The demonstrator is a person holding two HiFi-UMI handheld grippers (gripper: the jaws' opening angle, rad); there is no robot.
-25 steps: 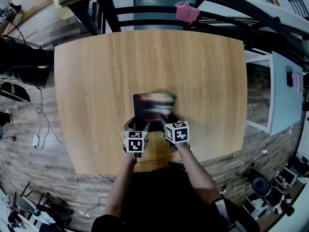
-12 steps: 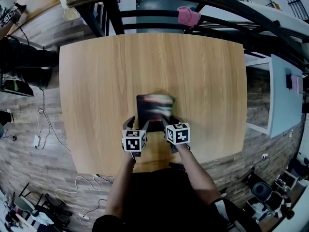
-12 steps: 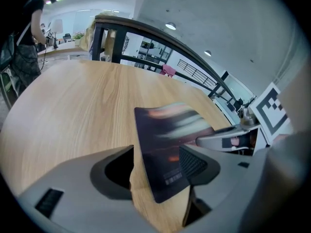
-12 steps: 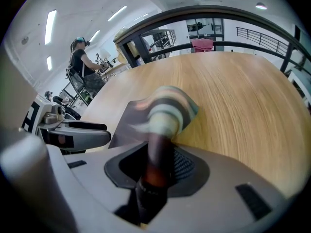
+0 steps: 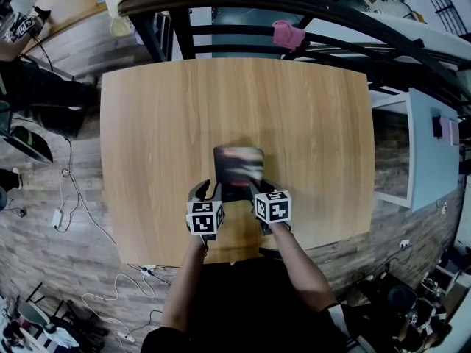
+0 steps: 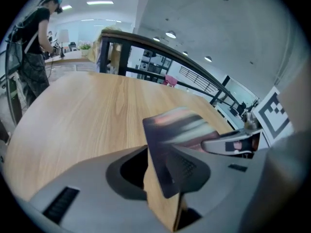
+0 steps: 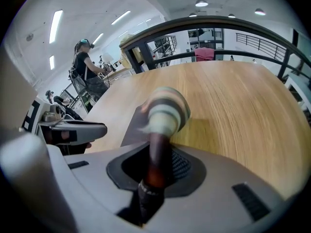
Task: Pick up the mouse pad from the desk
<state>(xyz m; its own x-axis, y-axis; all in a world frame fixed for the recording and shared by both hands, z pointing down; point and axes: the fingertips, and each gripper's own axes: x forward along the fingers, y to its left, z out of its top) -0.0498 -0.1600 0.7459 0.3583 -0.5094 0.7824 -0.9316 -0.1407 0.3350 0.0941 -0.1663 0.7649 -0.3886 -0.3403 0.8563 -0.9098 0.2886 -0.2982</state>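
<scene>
Mouse pad (image 5: 238, 166) sits mid-table (image 5: 162, 123), its near edge raised off the wood. Right gripper (image 7: 156, 166): jaws have just been closing and now pinch the pad's near edge. Left gripper (image 6: 165, 169): jaws have just been closing around the near-left corner, with a gap still showing.

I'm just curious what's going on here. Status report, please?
Right gripper: jaws just closing, clamped on mouse pad. Left gripper: jaws just closing, pad edge between, gap showing. Nothing blocking.

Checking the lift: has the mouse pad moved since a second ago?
Yes. The mouse pad has risen off the desk: its right edge now casts a shadow on the wood.
</scene>
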